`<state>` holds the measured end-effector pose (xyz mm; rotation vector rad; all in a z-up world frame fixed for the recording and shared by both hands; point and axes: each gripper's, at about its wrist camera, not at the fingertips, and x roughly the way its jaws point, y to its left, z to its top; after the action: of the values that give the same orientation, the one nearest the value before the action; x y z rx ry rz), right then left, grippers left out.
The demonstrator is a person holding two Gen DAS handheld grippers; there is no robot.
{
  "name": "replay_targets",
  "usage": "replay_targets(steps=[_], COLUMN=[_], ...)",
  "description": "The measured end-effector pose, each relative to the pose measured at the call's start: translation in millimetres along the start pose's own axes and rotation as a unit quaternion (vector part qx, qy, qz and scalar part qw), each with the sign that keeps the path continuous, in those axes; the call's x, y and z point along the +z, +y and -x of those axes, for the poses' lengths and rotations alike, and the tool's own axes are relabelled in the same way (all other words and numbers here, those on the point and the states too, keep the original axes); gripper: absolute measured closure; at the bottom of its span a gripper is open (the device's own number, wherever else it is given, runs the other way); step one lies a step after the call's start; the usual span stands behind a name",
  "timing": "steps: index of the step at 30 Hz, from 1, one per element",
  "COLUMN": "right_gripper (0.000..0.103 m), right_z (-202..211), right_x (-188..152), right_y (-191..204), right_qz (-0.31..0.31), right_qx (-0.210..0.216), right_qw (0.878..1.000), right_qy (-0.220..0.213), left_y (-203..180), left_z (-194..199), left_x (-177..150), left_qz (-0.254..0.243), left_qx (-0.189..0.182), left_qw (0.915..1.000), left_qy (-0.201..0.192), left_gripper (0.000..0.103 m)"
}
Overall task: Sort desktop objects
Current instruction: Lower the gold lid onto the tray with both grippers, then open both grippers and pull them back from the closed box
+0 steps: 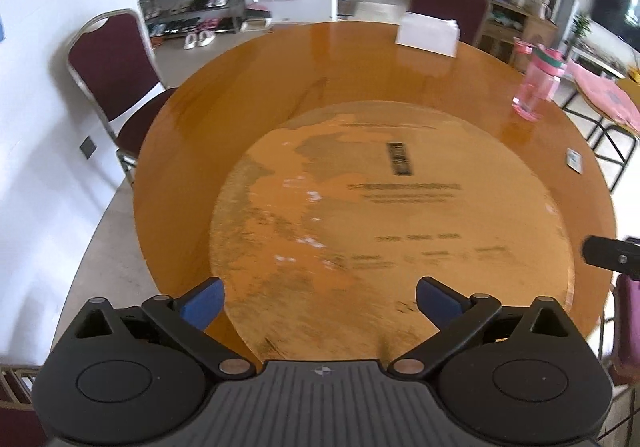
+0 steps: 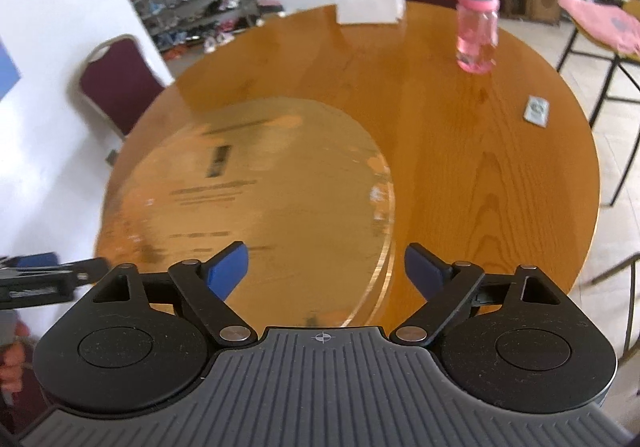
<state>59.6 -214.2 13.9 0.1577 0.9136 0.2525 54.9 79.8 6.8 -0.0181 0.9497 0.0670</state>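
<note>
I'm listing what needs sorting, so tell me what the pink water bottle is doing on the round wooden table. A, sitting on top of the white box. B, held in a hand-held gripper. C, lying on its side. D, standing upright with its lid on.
D: the pink water bottle stands upright on the table, lid on, apart from the white box.

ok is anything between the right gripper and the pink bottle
Nothing visible. From the right gripper, jaws open and empty, only bare table lies up to the pink bottle; the small card sits off right.
</note>
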Motion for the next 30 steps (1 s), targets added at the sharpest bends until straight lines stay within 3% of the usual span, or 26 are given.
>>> replay_targets(steps=[6, 12, 19, 30], right_gripper=[0.007, 0.007, 0.007, 0.007], right_z=[32, 44, 43, 35], right_x=[-7, -29, -51, -62], right_y=[24, 35, 36, 24], right_qz=[0.036, 0.057, 0.074, 0.062], right_qx=[0.007, -0.011, -0.018, -0.010], right_qw=[0.999, 0.998, 0.996, 0.996], right_qy=[-0.013, 0.010, 0.046, 0.066], left_y=[-19, -30, -47, -59], left_z=[27, 33, 36, 28], left_x=[-10, -30, -47, -51], left_qz=[-0.021, -0.033, -0.051, -0.058], left_qx=[-0.005, -0.015, -0.013, -0.003], left_qw=[0.9997, 0.9994, 0.9984, 0.9971], left_qy=[-0.011, 0.001, 0.020, 0.049], left_gripper=[0.001, 0.001, 0.001, 0.001])
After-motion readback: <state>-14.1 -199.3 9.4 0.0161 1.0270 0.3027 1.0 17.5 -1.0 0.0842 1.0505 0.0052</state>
